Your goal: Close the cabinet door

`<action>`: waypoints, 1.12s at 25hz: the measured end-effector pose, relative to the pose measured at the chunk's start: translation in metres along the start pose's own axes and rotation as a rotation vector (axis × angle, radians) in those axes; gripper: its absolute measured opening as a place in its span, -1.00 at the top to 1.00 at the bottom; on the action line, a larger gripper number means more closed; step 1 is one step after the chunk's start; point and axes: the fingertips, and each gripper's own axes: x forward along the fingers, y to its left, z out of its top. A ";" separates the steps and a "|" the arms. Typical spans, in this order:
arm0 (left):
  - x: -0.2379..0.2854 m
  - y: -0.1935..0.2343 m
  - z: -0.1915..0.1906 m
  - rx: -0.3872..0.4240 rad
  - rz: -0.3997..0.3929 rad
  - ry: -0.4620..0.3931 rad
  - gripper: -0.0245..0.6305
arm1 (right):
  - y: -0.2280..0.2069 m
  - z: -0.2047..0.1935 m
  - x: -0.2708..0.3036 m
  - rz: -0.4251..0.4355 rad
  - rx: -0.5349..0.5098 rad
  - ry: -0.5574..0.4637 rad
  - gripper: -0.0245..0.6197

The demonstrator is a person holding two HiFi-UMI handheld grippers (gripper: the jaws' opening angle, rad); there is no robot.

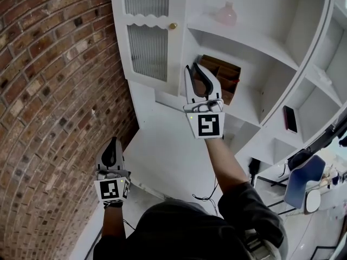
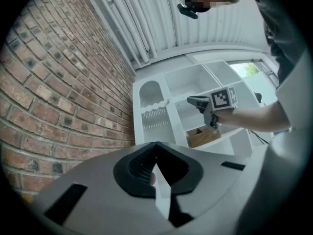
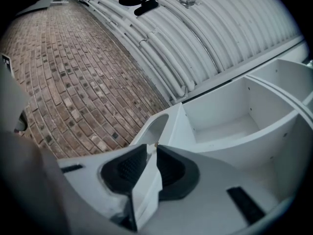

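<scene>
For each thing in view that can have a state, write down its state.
Door: shut or nearly, about flush with the cabinet front.
Left gripper: jaws together, empty.
Right gripper: jaws slightly apart, empty.
Vase: upright.
Box: open at the top.

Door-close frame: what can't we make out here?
- Right gripper, right gripper view: white strip between the near-closed jaws; whether they pinch the cabinet door's edge, unclear.
- Door's top, head view: cut off by the upper edge.
- Brown box, head view: contents in shadow, partly behind the gripper.
- Dark flat item, head view: too small to identify.
</scene>
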 end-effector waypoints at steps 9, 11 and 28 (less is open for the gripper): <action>0.001 -0.009 0.010 0.016 -0.021 -0.021 0.92 | 0.012 -0.001 -0.051 0.000 0.065 0.041 0.77; 0.001 -0.012 0.012 0.020 -0.025 -0.024 0.92 | 0.014 -0.002 -0.060 -0.001 0.081 0.054 0.79; 0.003 -0.029 0.022 0.034 -0.051 -0.050 0.92 | 0.023 -0.010 -0.119 0.010 0.152 0.138 0.92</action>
